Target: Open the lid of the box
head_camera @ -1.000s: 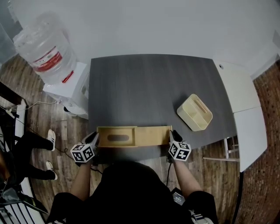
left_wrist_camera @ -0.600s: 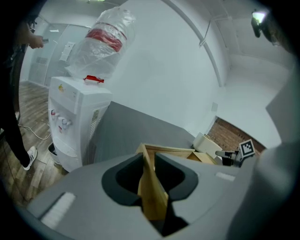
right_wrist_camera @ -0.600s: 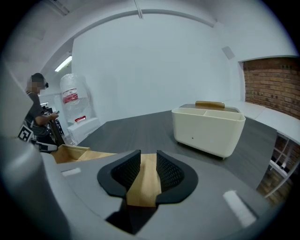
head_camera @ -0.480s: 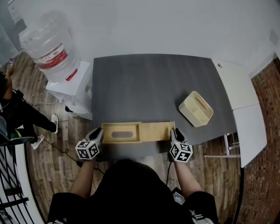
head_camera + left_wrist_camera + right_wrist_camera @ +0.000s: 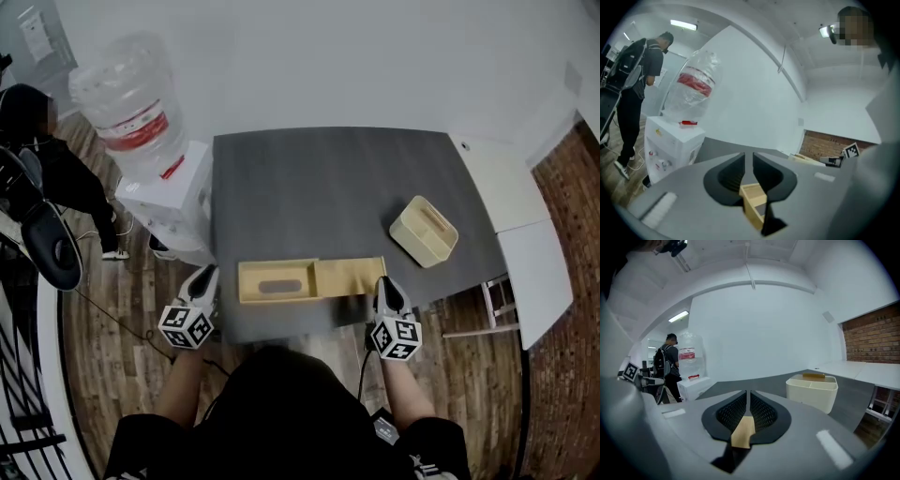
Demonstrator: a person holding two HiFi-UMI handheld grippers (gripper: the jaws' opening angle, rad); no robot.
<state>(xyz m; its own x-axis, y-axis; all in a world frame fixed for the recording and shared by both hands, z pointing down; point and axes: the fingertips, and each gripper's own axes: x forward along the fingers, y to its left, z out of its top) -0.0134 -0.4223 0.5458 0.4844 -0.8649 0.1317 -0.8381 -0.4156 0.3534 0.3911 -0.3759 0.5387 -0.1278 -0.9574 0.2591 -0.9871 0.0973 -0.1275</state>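
While clamping box [image 5: 309,279], hand-held grippers [image 5: 207,277] [image 5: 385,285] point level.

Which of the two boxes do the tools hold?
The long wooden box: the left tool and right tool have just closed their jaws on its ends. The cream box stands untouched on the table.

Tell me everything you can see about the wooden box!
The wooden box is long, pale wood, with an oval slot in its left half and a plain panel on its right. It lies level over the near edge of the dark table. The left gripper and right gripper, jaws just closed further, pinch its ends.
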